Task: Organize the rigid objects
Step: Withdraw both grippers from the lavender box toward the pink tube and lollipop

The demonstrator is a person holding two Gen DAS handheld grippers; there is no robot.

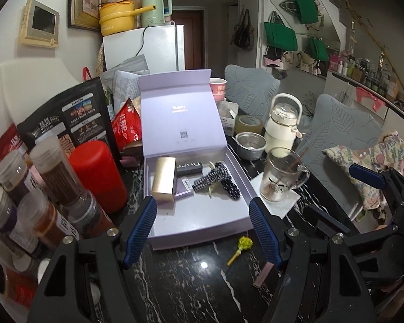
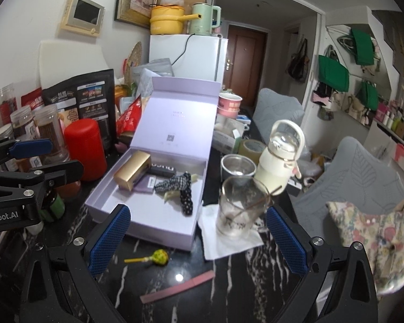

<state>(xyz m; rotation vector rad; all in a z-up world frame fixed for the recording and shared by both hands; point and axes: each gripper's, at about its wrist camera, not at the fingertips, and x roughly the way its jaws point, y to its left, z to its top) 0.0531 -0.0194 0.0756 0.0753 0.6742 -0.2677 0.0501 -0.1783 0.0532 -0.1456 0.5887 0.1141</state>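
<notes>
An open lilac box point(image 1: 202, 215) point(image 2: 153, 215) lies on the black marble table with its lid standing up. Inside lie a gold box point(image 1: 164, 179) point(image 2: 132, 173), a dark box, a lilac card and a checked hair bow point(image 1: 218, 180) point(image 2: 179, 188). A yellow lollipop point(image 1: 243, 245) point(image 2: 159, 257) and a pink stick point(image 1: 264, 273) point(image 2: 177, 286) lie on the table in front of the box. My left gripper point(image 1: 202, 231) hovers open over the box's front edge, holding nothing. My right gripper point(image 2: 198, 239) is open and empty above the lollipop and stick.
A glass mug point(image 1: 280, 177) point(image 2: 239, 210) on a white napkin stands right of the box, with a metal cup point(image 2: 237, 165), a white bottle point(image 2: 277, 161) and a tape roll behind it. A red canister point(image 1: 97, 172) and spice jars point(image 1: 56, 172) crowd the left. Grey chairs stand on the right.
</notes>
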